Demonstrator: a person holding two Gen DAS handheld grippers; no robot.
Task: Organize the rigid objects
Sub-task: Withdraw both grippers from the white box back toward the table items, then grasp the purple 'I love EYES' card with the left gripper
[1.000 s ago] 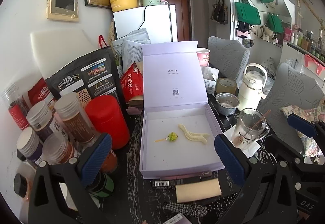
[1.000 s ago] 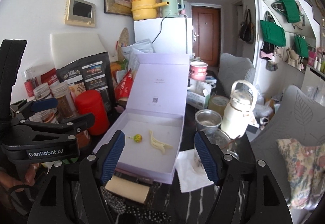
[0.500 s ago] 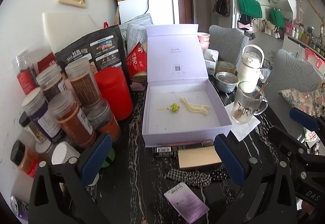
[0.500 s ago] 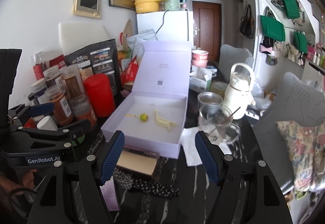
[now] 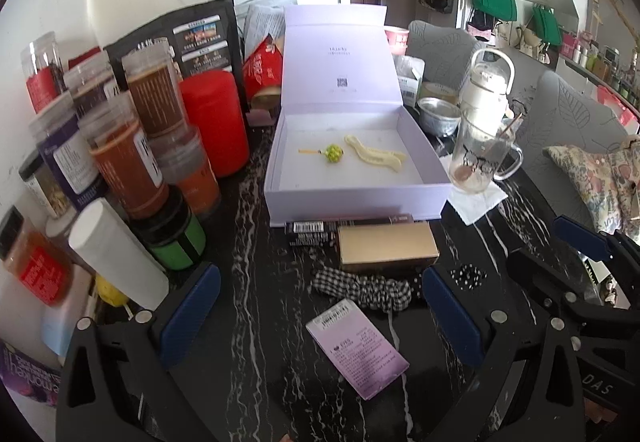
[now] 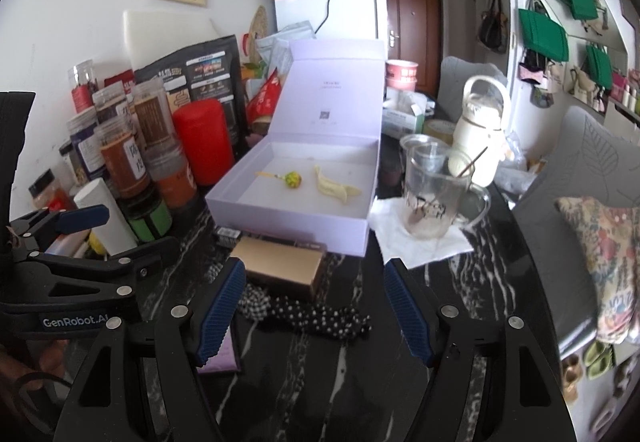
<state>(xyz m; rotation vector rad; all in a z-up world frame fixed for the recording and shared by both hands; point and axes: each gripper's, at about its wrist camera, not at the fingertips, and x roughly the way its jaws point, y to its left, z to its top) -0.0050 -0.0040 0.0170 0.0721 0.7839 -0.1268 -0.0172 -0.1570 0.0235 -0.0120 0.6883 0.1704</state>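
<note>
1. Several lidded jars (image 5: 132, 145) stood crowded at the left of the black marbled table (image 5: 248, 306), with a red canister (image 5: 214, 121) behind them and a white tube (image 5: 120, 254) leaning at the front.
2. Left gripper (image 5: 320, 316) hung over the table with jaws wide apart and nothing between them; a lilac card (image 5: 358, 348) lay beneath.
3. Lilac box (image 5: 352, 197) sat at centre, lid upright, holding a green bead pin (image 5: 333, 153) and a cream hair clip (image 5: 376, 158), near each other but apart.
4. Barcoded black stick (image 5: 320, 232), tan box (image 5: 386, 248) and checked scrunchie (image 5: 362, 288) lay just before the lilac box's front wall.
5. Right gripper (image 6: 314, 310) was likewise wide open and empty, above a dotted fabric band (image 6: 320, 318).
6. Glass mug (image 6: 434, 193) stood on a white napkin (image 6: 420, 238), right of the lilac box.
</note>
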